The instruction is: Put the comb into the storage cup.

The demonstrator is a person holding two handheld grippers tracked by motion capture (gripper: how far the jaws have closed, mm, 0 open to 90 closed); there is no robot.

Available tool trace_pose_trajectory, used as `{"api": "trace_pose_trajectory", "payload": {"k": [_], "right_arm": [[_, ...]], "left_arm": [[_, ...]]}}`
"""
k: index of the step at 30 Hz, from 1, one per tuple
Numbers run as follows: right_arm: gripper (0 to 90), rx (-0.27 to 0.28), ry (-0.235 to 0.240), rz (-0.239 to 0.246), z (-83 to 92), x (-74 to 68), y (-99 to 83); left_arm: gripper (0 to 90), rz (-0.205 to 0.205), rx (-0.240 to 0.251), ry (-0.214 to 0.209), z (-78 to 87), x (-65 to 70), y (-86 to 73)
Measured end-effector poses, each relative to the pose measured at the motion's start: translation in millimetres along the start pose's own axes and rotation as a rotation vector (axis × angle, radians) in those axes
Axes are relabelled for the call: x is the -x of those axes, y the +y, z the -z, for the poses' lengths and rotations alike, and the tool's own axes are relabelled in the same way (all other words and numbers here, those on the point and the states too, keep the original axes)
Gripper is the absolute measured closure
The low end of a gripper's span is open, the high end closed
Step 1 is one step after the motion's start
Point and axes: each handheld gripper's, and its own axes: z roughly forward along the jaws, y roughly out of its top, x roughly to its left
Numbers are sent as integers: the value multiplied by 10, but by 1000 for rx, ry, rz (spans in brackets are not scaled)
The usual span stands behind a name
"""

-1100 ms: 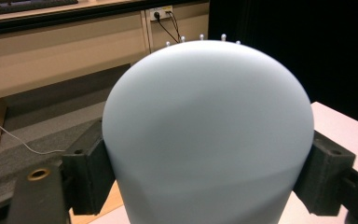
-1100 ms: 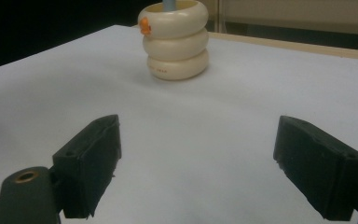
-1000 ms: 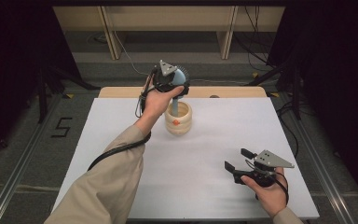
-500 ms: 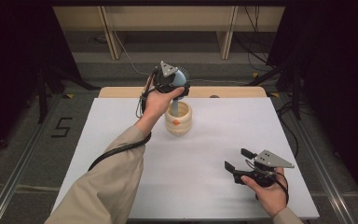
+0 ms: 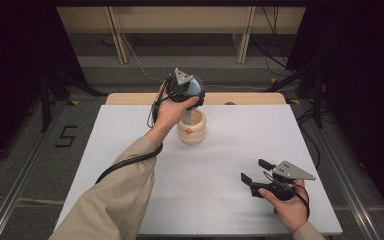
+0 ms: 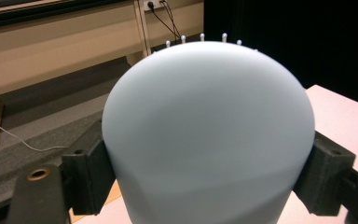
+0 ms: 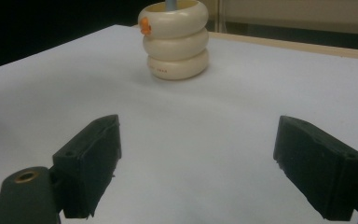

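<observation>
L gripper point(image 5: 187, 95) is clamped on the head of a pale grey-blue brush point(image 6: 208, 135): in the left gripper view both black jaws press against the sides of the rounded head, and a row of small white-tipped bristles shows along its top edge. Taking the cream holder point(image 5: 191, 127) as landmark: a pot shaped like three stacked rings, w/ a small orange mark on its upper ring, standing on the white table point(image 5: 130, 130) toward the far edge, about mid-width. The gripper sits directly above the holder, and the brush's blue-grey handle runs straight down from it into the holder's mouth; the right gripper view shows the handle point(image 7: 173, 4) standing inside the rim. Can't tell whether the handle's end rests on the bottom; nothing else can be seen inside. The person's L hand point(image 5: 170, 112) wraps the gripper body just left of the holder, beige sleeve point(image 5: 110, 200) stretching back from it toward the near edge, black cable trailing along the forearm. R gripper point(image 5: 260, 172) is well apart from the holder, near-right of it, close to the near edge, held low over the table; jaws spread wide w/ nothing but bare table between them, pointing back toward the holder. Beyond the holder, a wooden strip point(image 5: 250, 98) borders the table's far edge.
</observation>
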Motion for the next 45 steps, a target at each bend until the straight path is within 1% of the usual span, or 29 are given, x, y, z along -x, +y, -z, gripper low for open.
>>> {"api": "trace_pose_trajectory", "payload": {"k": [10,16,18,21,33,36,40,42,45], "right_arm": [[158,-1,1,0,-1,-5,0],[158,-2,1,1,2,-3,0],[158,-3,1,1,0,-3,0],[158,-3,2,1,0,-3,-1],[158,-3,3,0,-1,-1,-3],[158,-3,4,0,-4,-2,-4],[158,-4,4,0,-6,-3,-4],[158,-4,5,0,-8,-3,-5],[158,-5,5,-2,-8,-5,-5]], "left_arm": [[194,-17,-25,-9,-56,39,-75],[193,-39,-40,0,-77,58,-106],[194,-38,-40,3,-84,68,-114],[194,-57,-45,13,-86,72,-121],[193,-48,-46,15,-97,66,-136],[193,-58,-46,16,-102,84,-133],[193,-86,-42,-2,-111,137,-132],[194,-92,-38,-17,-118,175,-129],[190,-112,-46,-29,-131,226,-127]]}}
